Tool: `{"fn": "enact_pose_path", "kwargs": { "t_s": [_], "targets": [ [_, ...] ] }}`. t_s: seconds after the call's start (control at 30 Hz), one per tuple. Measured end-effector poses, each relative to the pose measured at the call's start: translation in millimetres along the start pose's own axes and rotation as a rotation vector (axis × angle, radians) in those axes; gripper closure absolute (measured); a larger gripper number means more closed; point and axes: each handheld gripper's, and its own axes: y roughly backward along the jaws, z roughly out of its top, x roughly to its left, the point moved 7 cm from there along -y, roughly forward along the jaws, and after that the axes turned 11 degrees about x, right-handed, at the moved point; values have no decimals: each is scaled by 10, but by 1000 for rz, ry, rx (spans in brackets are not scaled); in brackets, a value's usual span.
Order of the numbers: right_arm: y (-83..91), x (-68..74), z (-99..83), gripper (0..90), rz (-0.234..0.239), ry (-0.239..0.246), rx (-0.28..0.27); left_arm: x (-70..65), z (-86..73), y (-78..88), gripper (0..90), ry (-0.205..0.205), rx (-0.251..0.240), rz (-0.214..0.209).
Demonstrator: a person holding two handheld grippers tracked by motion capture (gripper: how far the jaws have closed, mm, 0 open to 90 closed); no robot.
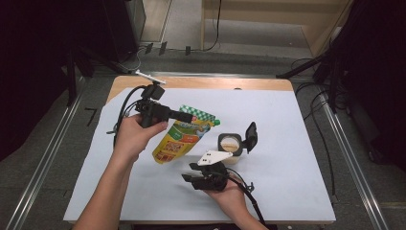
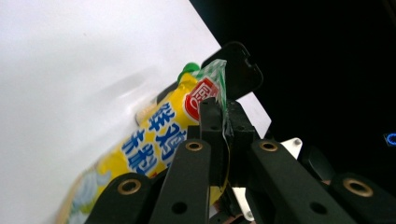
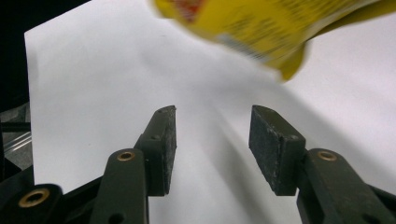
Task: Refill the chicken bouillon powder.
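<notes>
A yellow pouch (image 1: 178, 140) with a green-checked top edge hangs tilted over the white sheet, its lower end close to the sheet. My left gripper (image 1: 188, 116) is shut on that top edge; in the left gripper view the jaws (image 2: 223, 112) pinch the checked strip, with the pouch (image 2: 154, 135) reaching down to the left. My right gripper (image 1: 187, 171) lies low near the front of the table, below the pouch. Its jaws (image 3: 212, 135) stand open over bare sheet with nothing between them, and the pouch's bottom corner (image 3: 261, 28) hangs above them.
A small square container (image 1: 230, 145) with beige contents stands right of the pouch, its black hinged lid (image 1: 250, 136) flipped up. That lid (image 2: 238, 70) rises behind the pouch top. A white sheet (image 1: 287, 143) covers the wooden table (image 1: 191, 82).
</notes>
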Motion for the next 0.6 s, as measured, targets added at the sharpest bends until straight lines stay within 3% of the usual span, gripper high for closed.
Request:
{"fn": "enact_pose_path", "kwargs": {
  "t_s": [0.33, 0.5, 0.6],
  "targets": [
    [-5, -1, -11, 532, 4, -1, -1, 191, 41, 178, 897, 26, -79, 4],
    [10, -6, -28, 532, -2, -1, -1, 318, 80, 258, 896, 59, -131, -3],
    [25, -10, -43, 532, -4, -5, -1, 400, 108, 300, 895, 68, -161, 16]
  ]
}}
